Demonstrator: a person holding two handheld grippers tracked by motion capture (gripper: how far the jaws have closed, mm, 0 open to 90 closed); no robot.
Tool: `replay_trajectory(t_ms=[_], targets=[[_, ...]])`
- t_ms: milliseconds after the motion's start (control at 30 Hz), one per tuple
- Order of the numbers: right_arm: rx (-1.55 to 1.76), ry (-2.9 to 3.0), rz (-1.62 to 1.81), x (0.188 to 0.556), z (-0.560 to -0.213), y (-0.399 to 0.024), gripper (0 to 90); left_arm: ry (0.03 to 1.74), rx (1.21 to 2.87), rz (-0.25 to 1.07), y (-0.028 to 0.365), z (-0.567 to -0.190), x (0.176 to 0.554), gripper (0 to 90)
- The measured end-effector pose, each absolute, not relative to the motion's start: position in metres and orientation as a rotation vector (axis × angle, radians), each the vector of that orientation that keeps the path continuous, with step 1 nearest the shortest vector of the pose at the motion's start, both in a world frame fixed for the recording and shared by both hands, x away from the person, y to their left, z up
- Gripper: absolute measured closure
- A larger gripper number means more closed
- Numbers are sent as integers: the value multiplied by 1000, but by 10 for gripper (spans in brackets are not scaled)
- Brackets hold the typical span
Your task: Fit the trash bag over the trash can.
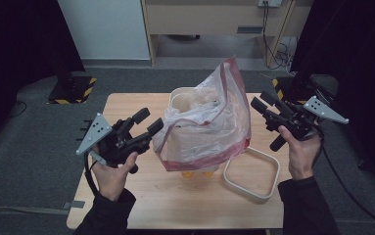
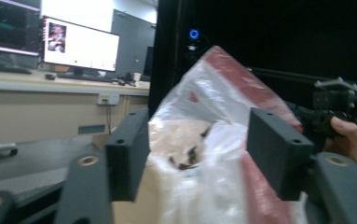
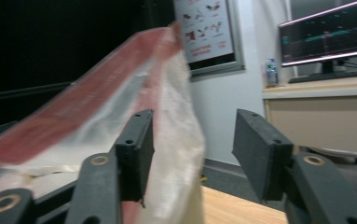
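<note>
here the clear plastic bag (image 1: 209, 122) with red edging stands draped over the cream bin (image 1: 185, 98) at the middle of the table (image 1: 141, 205), likely as a liner, its top peaking loosely. the left gripper (image 1: 148, 122) and right gripper (image 1: 262, 106) flank it, jaws parted about halfway, pressing on nothing; the film sits just ahead of each, so the bag looks let go. a cream frame (image 1: 251, 176) lies beside it.

A lab or office workroom: monitors (image 2: 80, 46) stand on a long desk (image 2: 50, 84), a poster (image 3: 209, 30) hangs on the wall, and hazard-striped stand bases (image 1: 72, 89) rest on grey carpet (image 1: 28, 147).
</note>
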State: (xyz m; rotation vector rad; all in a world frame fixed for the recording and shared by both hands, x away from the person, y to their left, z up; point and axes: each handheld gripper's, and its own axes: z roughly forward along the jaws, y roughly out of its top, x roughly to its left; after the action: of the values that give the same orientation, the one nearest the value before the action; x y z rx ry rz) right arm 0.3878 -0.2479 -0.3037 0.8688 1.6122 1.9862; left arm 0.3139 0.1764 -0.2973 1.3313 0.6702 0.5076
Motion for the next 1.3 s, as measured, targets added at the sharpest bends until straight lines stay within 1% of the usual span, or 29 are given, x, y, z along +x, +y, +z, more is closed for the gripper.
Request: replay_trajectory(t_ms=[100, 200, 300, 367, 400, 467, 533, 567, 600, 667, 700, 733, 833, 933, 1167, 1233, 1300], targets=[[825, 1651, 1983, 383, -299, -241, 412, 646, 1357, 509, 167, -296, 311, 315], [797, 1678, 1980, 383, -296, -232, 389, 613, 1410, 533, 151, -296, 306, 284], [778, 1686, 1976, 383, -295, -227, 380, 607, 1432, 542, 147, -298, 306, 279], [771, 1682, 1983, 383, -293, -223, 369, 613, 1461, 573, 143, -300, 308, 280], [766, 1681, 1983, 383, -293, -223, 366, 622, 1467, 579, 142, -301, 309, 293], [762, 1679, 1977, 382, -291, -222, 365, 630, 1472, 583, 142, -302, 311, 351], [761, 1684, 1966, 383, -290, -221, 374, 656, 1478, 574, 144, -304, 319, 441], [763, 1690, 1960, 383, -290, -221, 386, 665, 1473, 558, 146, -305, 322, 494], [764, 1706, 1942, 385, -290, -219, 417, 680, 1467, 553, 147, -305, 325, 542], [768, 1731, 1917, 388, -291, -217, 567, 716, 1456, 541, 152, -305, 329, 663], [772, 1743, 1909, 389, -291, -216, 627, 734, 1449, 534, 154, -305, 331, 693], [782, 1746, 1894, 391, -292, -215, 711, 745, 1445, 542, 157, -305, 333, 739], [811, 1755, 1868, 395, -294, -214, 827, 791, 1431, 561, 166, -306, 337, 827], [834, 1770, 1828, 399, -299, -215, 853, 849, 1421, 567, 175, -313, 345, 863], [920, 1805, 1705, 411, -318, -220, 861, 936, 1428, 518, 185, -336, 361, 876], [939, 1814, 1680, 414, -322, -222, 857, 933, 1426, 495, 186, -338, 364, 867], [948, 1814, 1682, 415, -324, -224, 836, 913, 1423, 490, 186, -337, 364, 822]])
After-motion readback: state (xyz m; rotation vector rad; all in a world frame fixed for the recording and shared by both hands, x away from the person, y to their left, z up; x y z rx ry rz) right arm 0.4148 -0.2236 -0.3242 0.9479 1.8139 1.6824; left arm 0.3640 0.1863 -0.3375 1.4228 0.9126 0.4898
